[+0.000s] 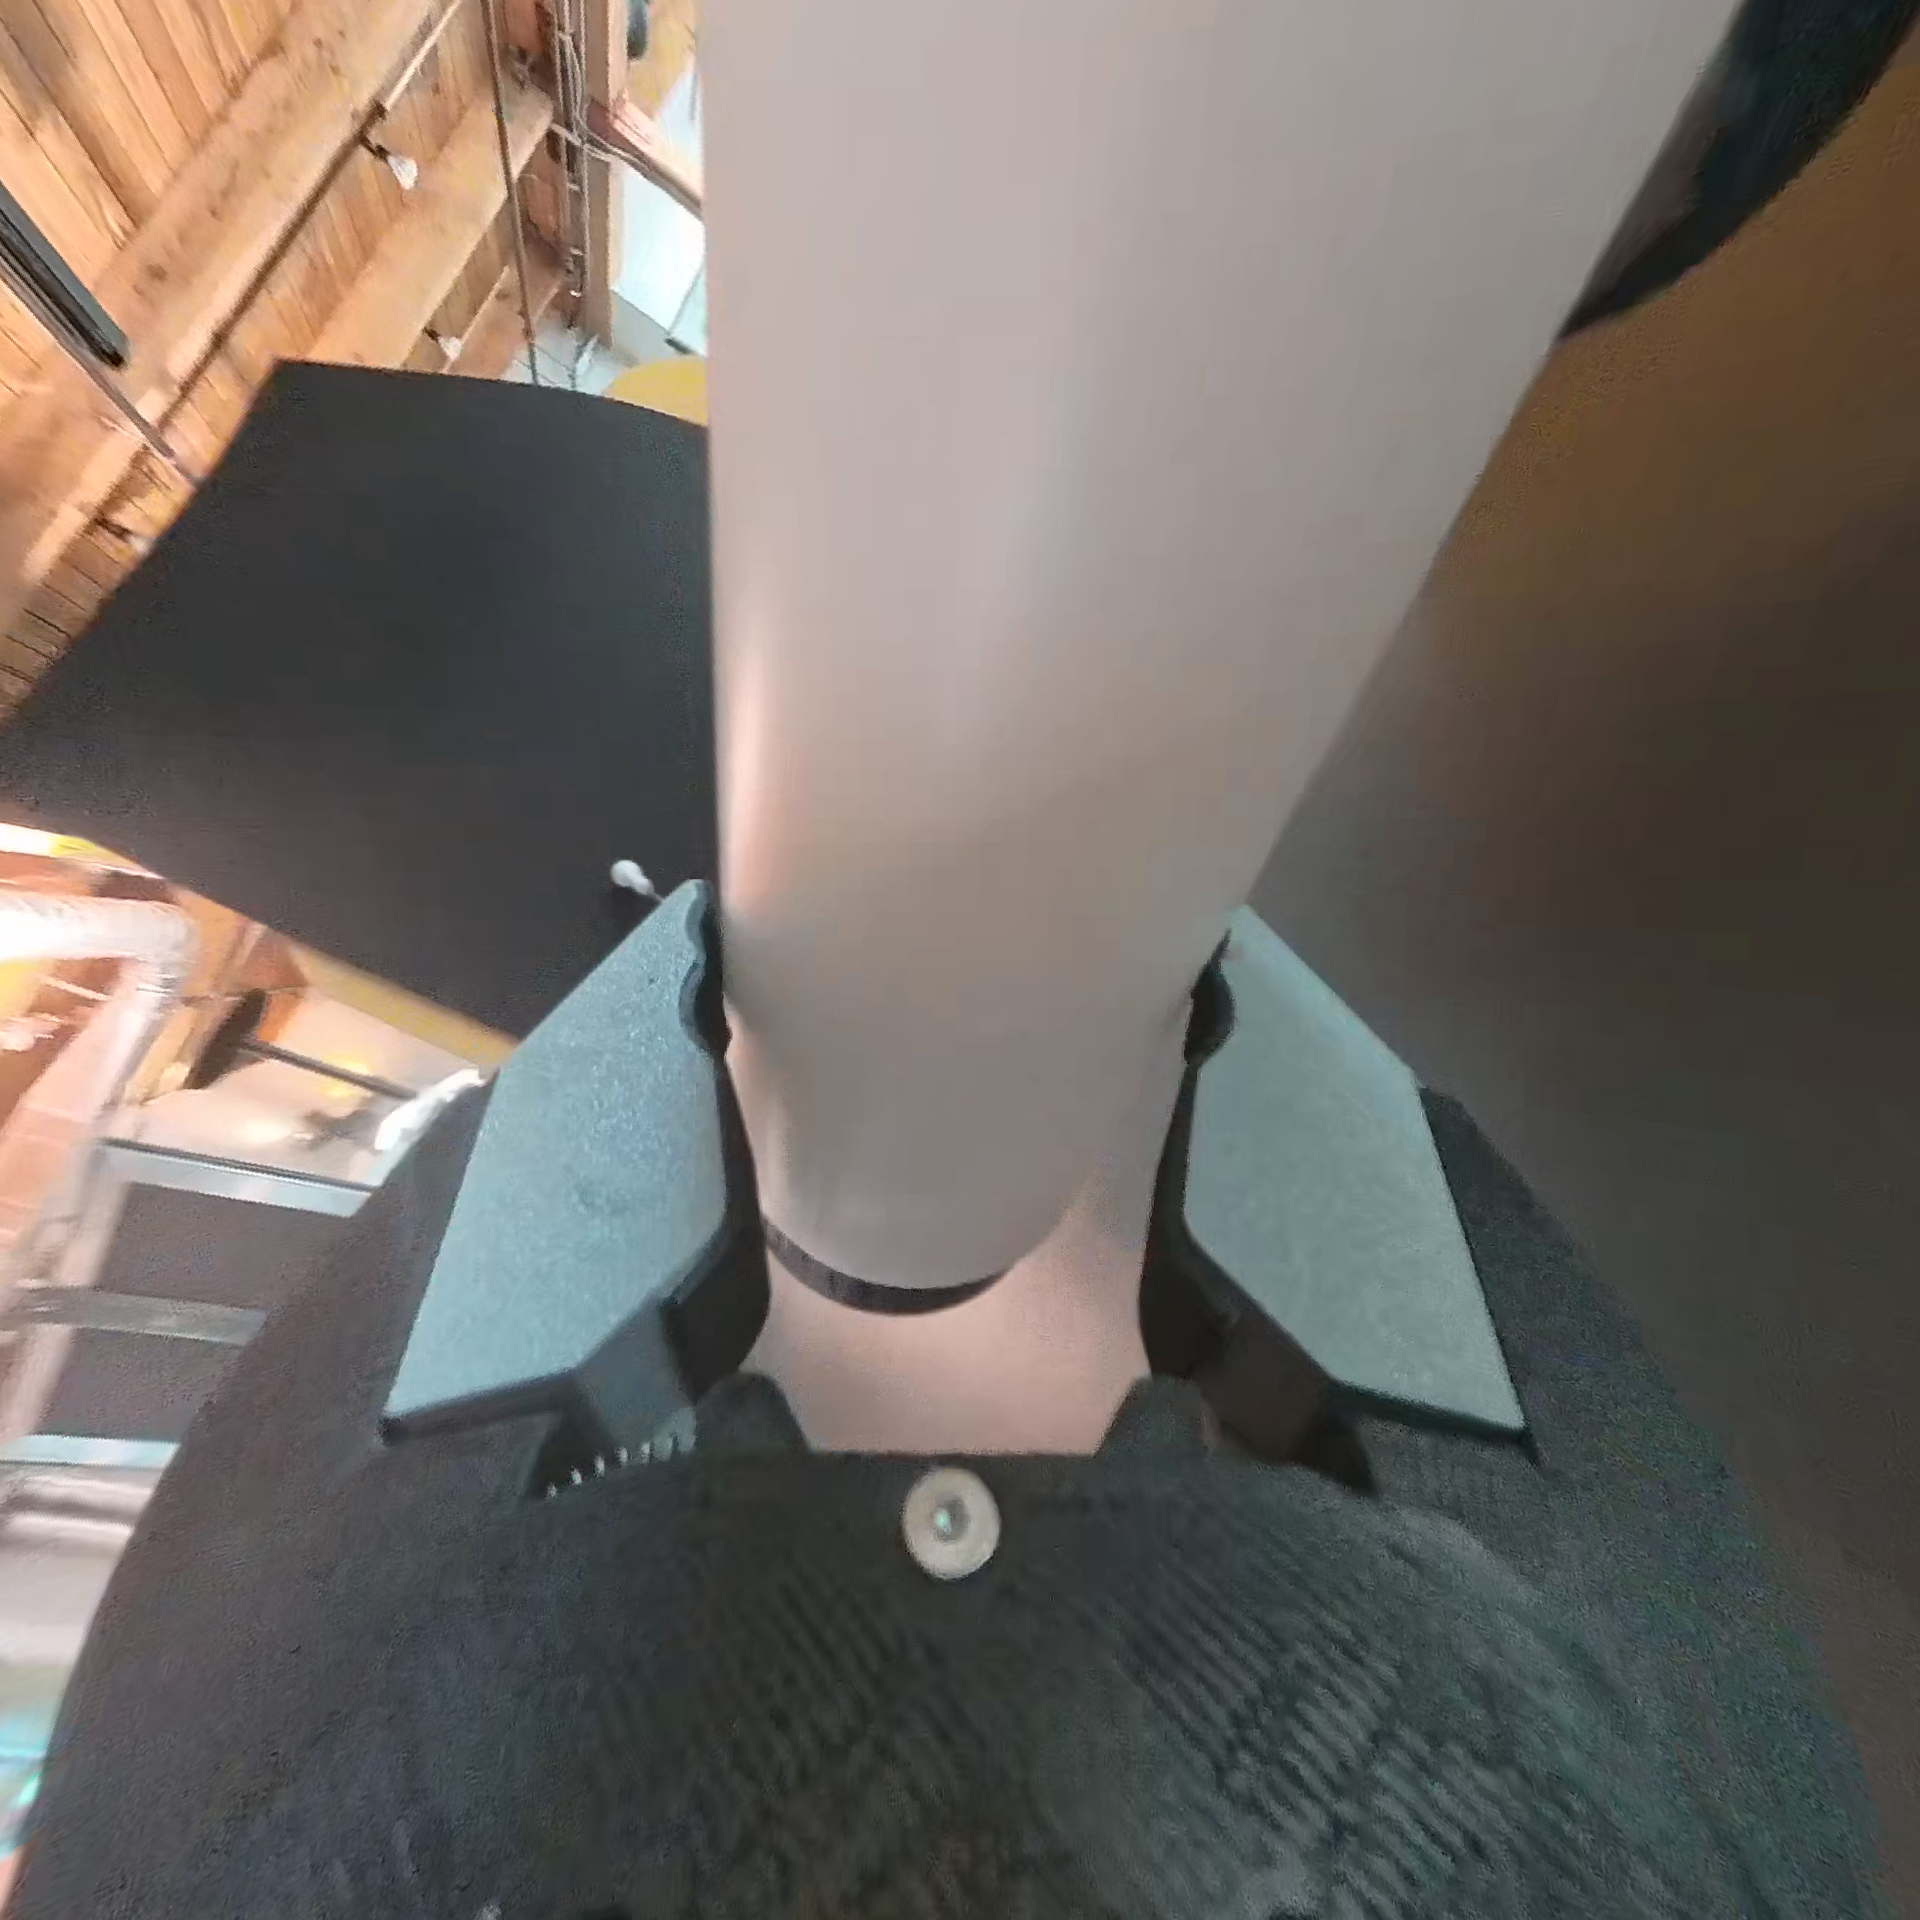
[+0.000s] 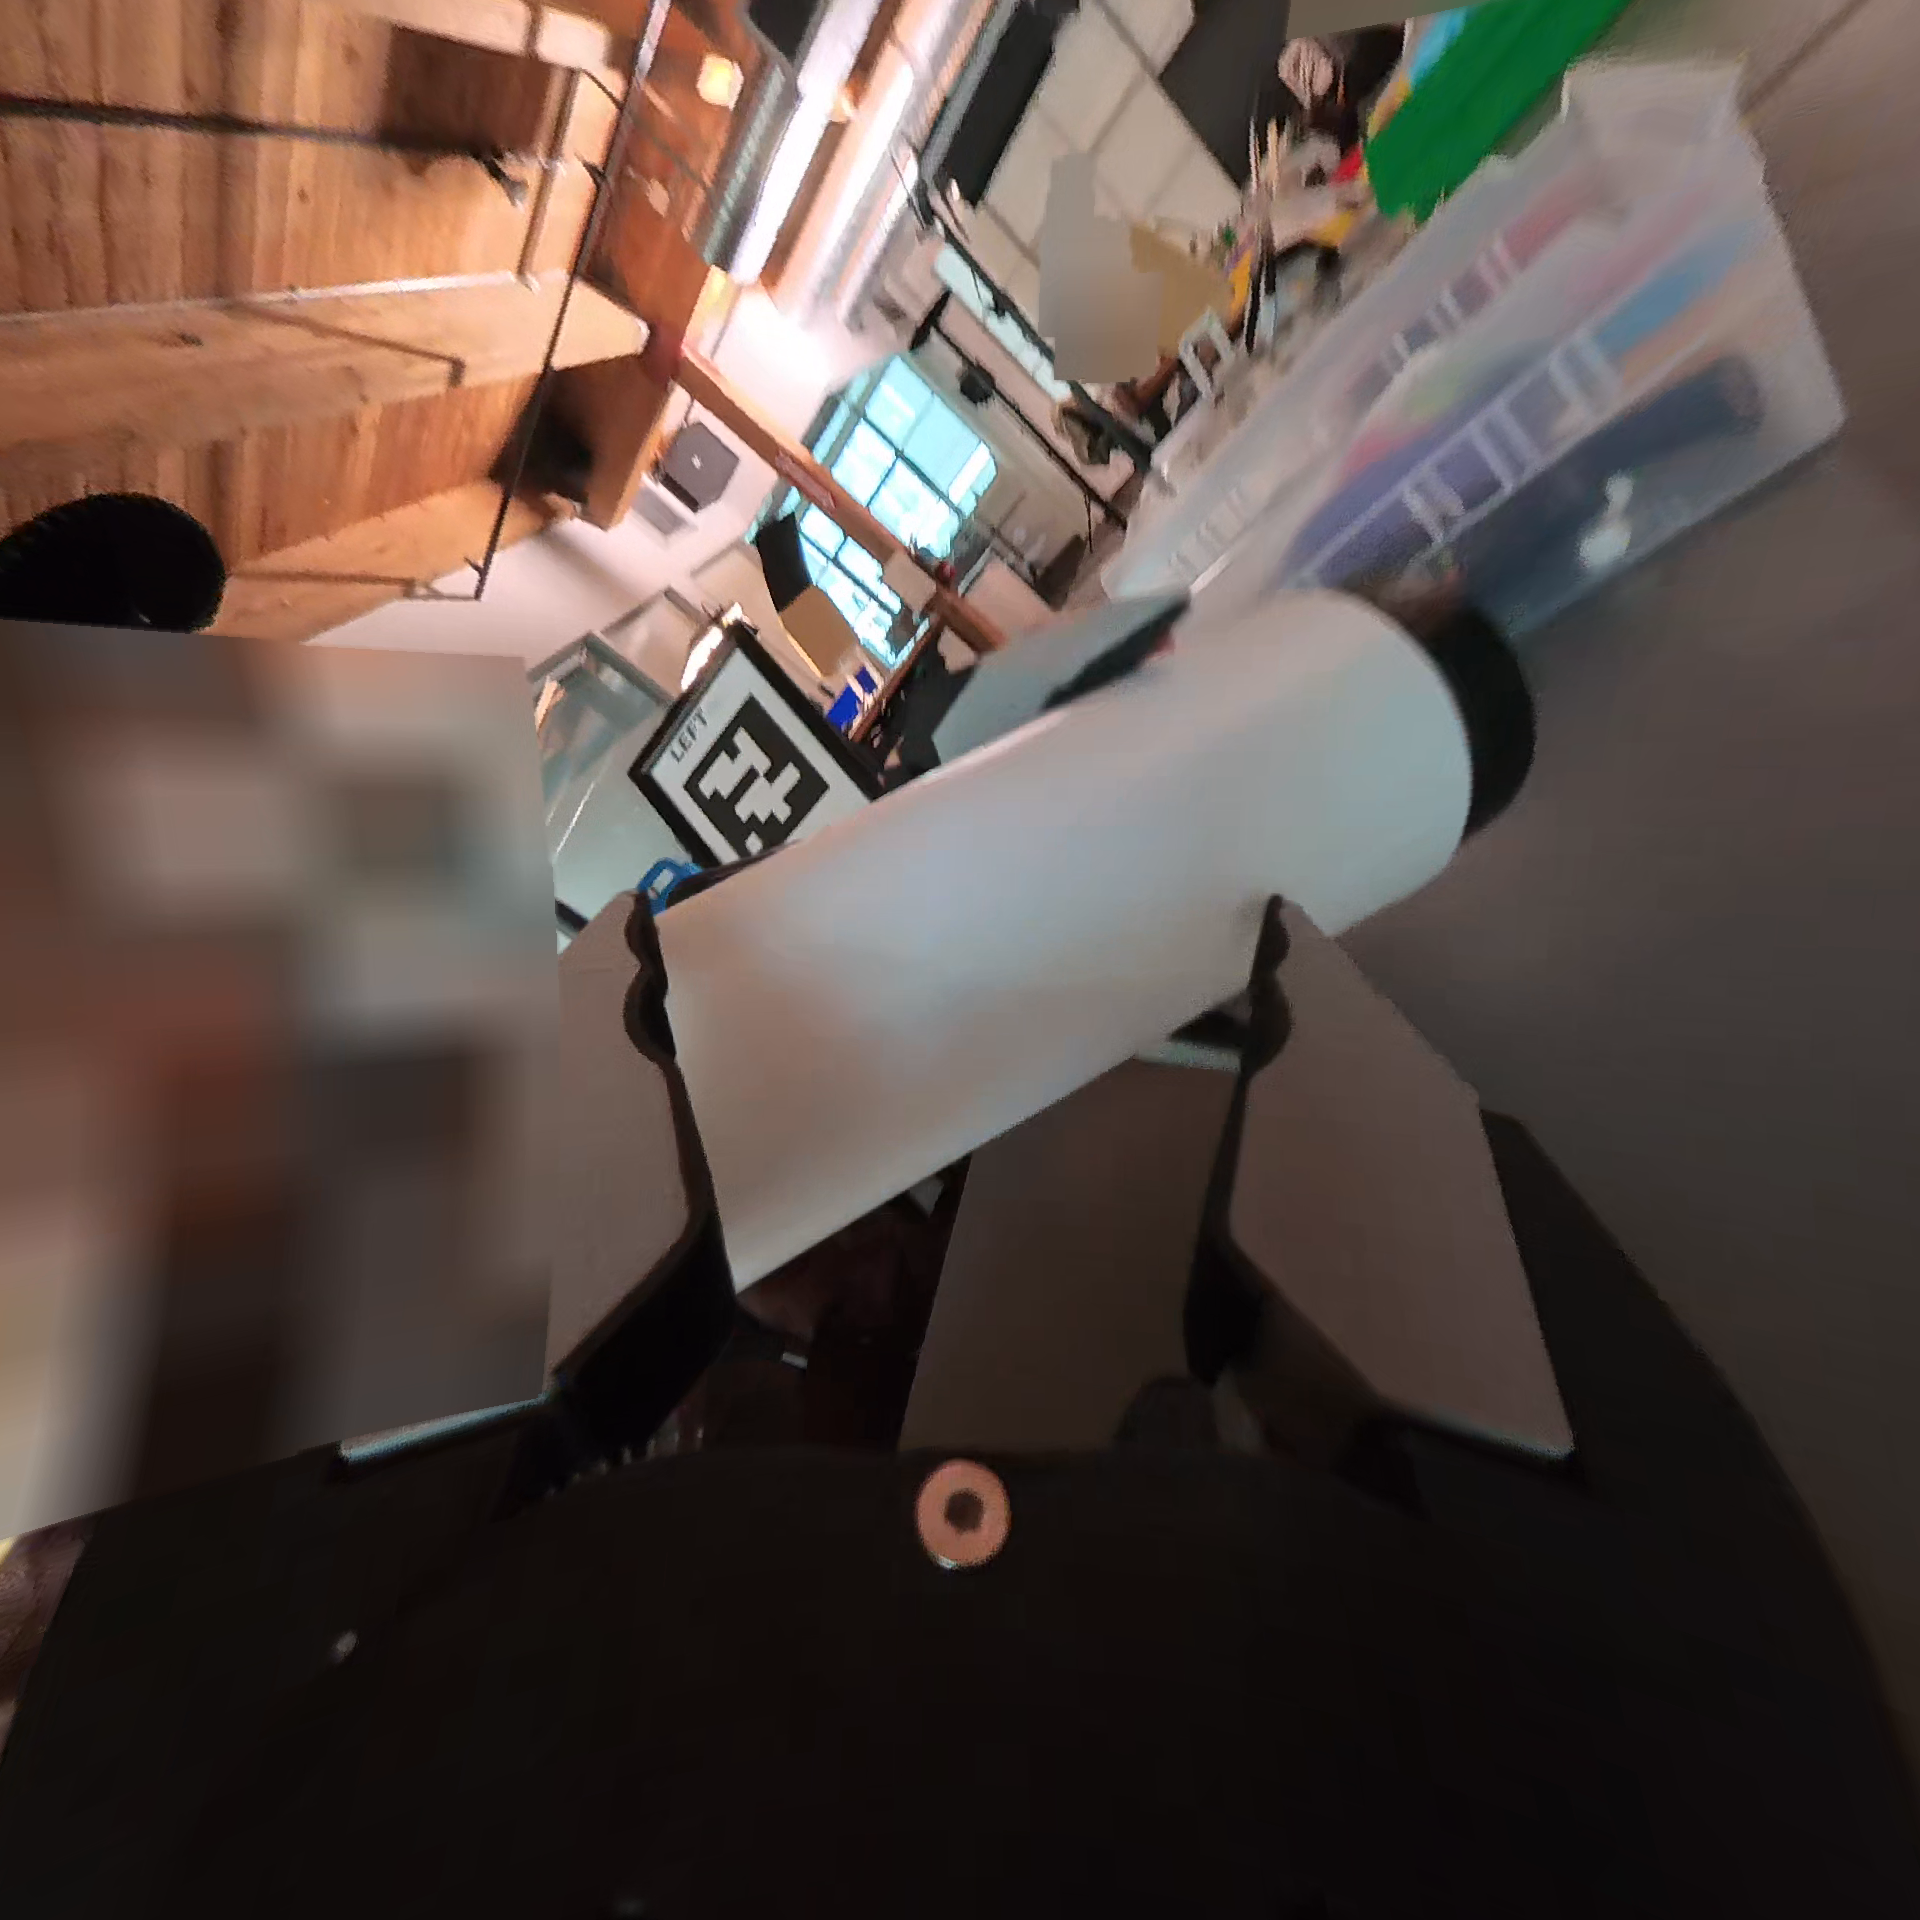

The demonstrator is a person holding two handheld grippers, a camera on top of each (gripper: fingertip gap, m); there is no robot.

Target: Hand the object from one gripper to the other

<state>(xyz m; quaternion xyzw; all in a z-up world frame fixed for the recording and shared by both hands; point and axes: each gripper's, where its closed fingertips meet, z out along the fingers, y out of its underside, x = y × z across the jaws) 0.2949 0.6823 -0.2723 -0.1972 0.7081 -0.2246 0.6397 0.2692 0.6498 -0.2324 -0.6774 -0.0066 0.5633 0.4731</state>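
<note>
Between both grippers, off any worktop, a white tube [image 2: 1039,935] is being held: the left gripper [image 1: 956,997] is clamping one end, the right gripper [image 2: 956,997] is closing narrowly around its middle. Judged best: the right firms up before the left lets go. A marker card [image 2: 753,774] bears writing.
</note>
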